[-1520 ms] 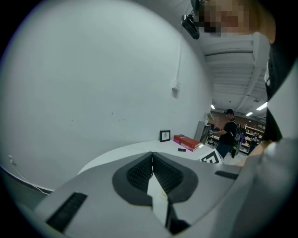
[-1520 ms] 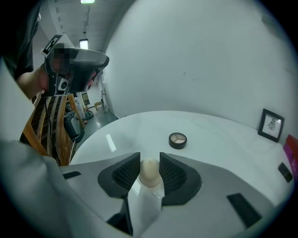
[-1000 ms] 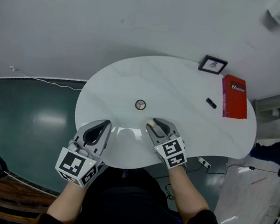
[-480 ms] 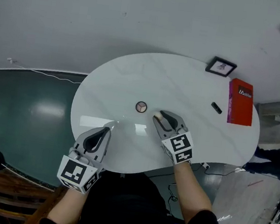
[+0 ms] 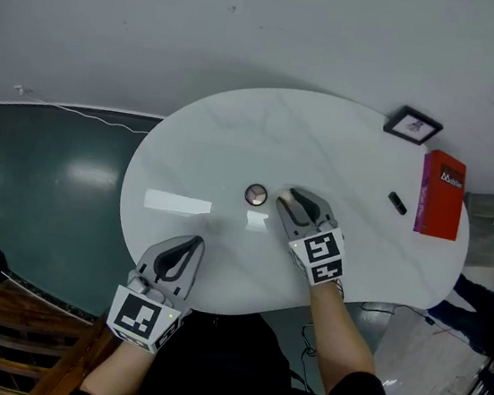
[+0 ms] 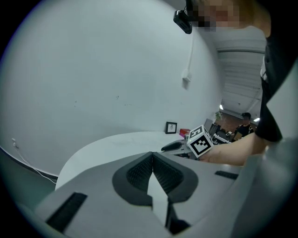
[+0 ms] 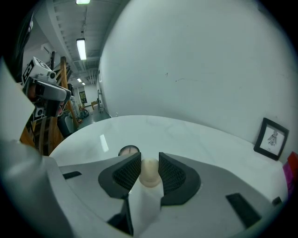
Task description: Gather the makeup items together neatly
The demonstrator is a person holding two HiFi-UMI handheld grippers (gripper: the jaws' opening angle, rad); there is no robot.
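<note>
**Right tongs clamp the beige piece beside the compact; left tongs shut and empty**

One white oval table carries everything, and two tongs are over its near side.

Furthest left, the left gripper hangs over the table's near edge. Its jaws are pressed together with nothing between them, and it is well apart from every item.

Next comes one round compact, lying flat near the table's middle.

Just right of it is the right gripper, whose jaws are closed on one pale beige rounded piece. This sits in the narrow gap between the ribbed pads. Its rounded end shows at the jaw tips and points toward the compact, which lies just ahead and slightly left in the right gripper view. Most of the piece is hidden by the jaws, so I cannot tell its long axis for certain.

Further right lies one small black stick-like item, apart from the rest. Its long axis runs diagonally from far-left to near-right.

Behind it, at the far rim, is one small picture frame.

At the far right edge lies one red box, flat, with its long axis running away from the person.
</note>
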